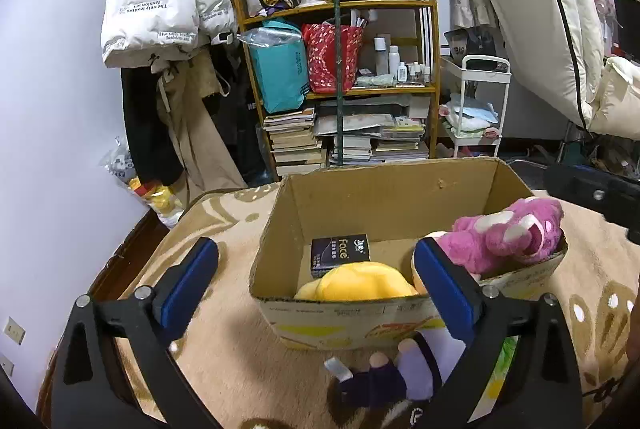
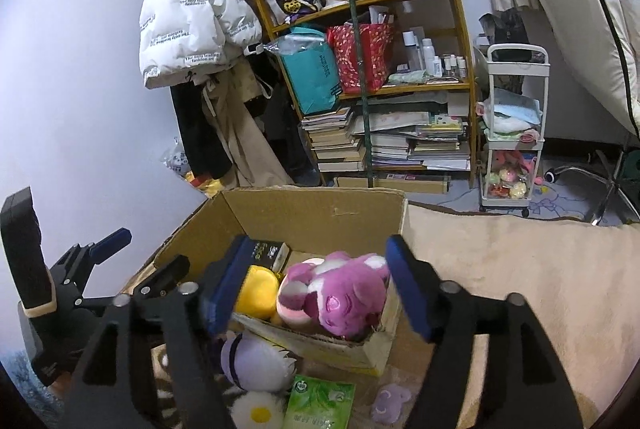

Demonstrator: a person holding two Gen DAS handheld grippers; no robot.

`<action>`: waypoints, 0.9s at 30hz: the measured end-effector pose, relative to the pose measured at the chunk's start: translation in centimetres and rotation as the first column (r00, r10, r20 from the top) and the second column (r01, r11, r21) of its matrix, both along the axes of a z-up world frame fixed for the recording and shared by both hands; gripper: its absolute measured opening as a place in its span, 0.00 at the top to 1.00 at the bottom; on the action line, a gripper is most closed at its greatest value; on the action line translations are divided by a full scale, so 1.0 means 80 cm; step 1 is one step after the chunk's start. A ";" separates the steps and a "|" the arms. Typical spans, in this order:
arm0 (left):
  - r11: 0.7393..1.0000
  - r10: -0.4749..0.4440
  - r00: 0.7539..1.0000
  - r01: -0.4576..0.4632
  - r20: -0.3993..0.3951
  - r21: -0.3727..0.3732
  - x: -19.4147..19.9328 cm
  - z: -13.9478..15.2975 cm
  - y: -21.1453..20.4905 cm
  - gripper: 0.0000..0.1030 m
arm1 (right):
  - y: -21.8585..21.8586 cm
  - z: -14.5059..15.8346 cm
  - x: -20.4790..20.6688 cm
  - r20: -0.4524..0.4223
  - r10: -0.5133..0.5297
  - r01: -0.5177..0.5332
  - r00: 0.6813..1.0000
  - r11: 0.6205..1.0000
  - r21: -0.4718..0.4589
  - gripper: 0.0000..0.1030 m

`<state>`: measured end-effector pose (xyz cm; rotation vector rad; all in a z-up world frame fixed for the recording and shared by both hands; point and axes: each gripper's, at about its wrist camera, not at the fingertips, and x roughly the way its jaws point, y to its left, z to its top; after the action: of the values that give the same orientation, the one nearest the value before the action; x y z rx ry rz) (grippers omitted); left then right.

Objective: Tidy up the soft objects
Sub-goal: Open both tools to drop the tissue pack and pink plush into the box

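The cardboard box (image 1: 276, 229) stands open-topped on the beige blanket (image 1: 224, 349) as the collecting place, so the pink plush bear (image 2: 340, 297) sits at its near right corner beside the yellow plush (image 2: 258, 291), while the purple-clad doll (image 1: 416, 365) lies outside against the box's front wall, probably next to go in. The left claw (image 1: 316, 289) hovers level before the box, fingers wide apart and empty, the doll at its 5 o'clock. The right claw (image 2: 316, 289) hangs above the bear, tilted down, likewise spread and gripping nothing.

Even indoor light — sharp, fisheye-warped edges.
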<state>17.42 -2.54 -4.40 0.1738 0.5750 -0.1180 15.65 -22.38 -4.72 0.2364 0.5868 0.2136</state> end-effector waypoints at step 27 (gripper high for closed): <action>1.000 0.001 0.998 -0.001 -0.067 -0.003 -0.111 0.023 -0.017 0.03 | -0.020 0.025 -0.102 -0.023 -0.039 0.039 0.999 0.999 -0.006 0.01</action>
<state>8.53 -3.87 -2.54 0.1671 0.6421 -0.1241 7.50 -23.95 -2.75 0.2448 0.6049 0.1715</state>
